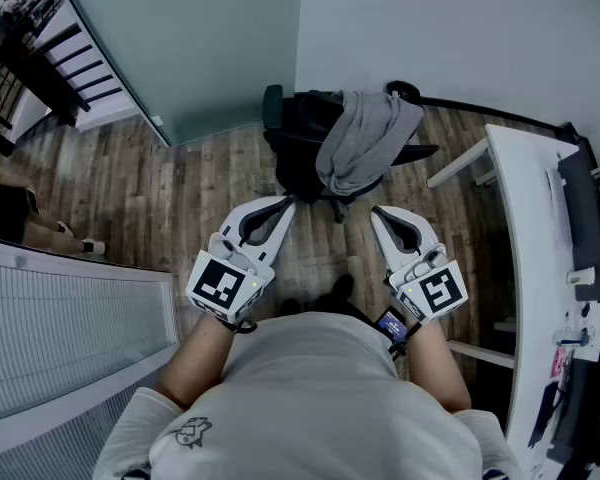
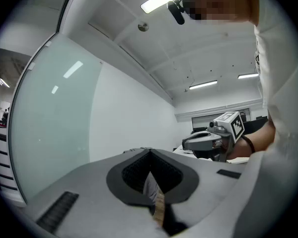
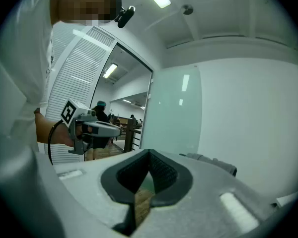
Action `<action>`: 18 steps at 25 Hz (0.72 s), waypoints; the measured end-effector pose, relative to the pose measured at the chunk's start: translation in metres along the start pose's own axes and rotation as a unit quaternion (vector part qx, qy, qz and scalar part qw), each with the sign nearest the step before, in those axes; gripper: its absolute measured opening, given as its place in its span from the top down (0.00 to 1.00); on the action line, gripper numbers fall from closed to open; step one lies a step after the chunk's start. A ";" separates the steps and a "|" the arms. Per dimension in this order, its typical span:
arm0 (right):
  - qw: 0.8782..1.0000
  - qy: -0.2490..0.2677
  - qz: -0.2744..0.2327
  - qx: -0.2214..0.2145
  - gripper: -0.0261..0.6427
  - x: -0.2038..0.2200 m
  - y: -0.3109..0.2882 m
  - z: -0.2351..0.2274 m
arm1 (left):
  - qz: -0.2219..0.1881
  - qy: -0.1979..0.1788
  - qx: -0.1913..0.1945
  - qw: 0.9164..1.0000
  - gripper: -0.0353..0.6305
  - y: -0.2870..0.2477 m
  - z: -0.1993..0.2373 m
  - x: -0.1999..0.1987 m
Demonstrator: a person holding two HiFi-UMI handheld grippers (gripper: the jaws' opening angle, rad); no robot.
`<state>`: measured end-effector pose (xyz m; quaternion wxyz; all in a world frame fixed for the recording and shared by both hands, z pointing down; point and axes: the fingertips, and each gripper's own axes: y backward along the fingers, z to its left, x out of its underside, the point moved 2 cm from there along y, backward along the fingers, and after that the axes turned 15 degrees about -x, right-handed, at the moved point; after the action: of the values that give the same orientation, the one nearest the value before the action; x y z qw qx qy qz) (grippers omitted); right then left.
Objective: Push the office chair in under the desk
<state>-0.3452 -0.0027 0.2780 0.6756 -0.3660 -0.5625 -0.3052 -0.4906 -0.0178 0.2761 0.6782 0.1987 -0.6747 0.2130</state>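
Observation:
A black office chair (image 1: 305,153) with a grey garment (image 1: 365,138) draped over its back stands on the wood floor, out from the white desk (image 1: 525,268) at the right. My left gripper (image 1: 286,204) is shut and empty, its tip just short of the chair's near side. My right gripper (image 1: 376,211) is also shut and empty, a little short of the chair's base. In the left gripper view the right gripper (image 2: 208,140) shows ahead; the right gripper view shows the left gripper (image 3: 97,128) and a strip of grey garment (image 3: 208,160).
A frosted glass partition (image 1: 195,43) rises behind the chair, with a white wall (image 1: 450,23) to its right. A white slatted cabinet (image 1: 70,318) stands at my left. Dark gear (image 1: 585,228) and small items lie on the desk. People stand far off beyond the doorway (image 3: 124,123).

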 end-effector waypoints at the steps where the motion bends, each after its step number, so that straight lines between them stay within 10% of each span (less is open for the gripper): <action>1: 1.000 0.008 -0.001 0.000 0.96 0.001 0.001 -0.002 | 0.000 -0.001 0.001 1.000 0.95 -0.001 -0.001 0.000; 18: 0.999 0.019 -0.004 -0.030 0.96 0.023 0.021 -0.040 | 0.013 0.000 -0.005 1.000 0.95 -0.050 -0.025 0.005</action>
<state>-0.3025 -0.0251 0.2935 0.6737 -0.3776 -0.5420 -0.3315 -0.4417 -0.0456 0.2815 0.6761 0.1868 -0.6784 0.2187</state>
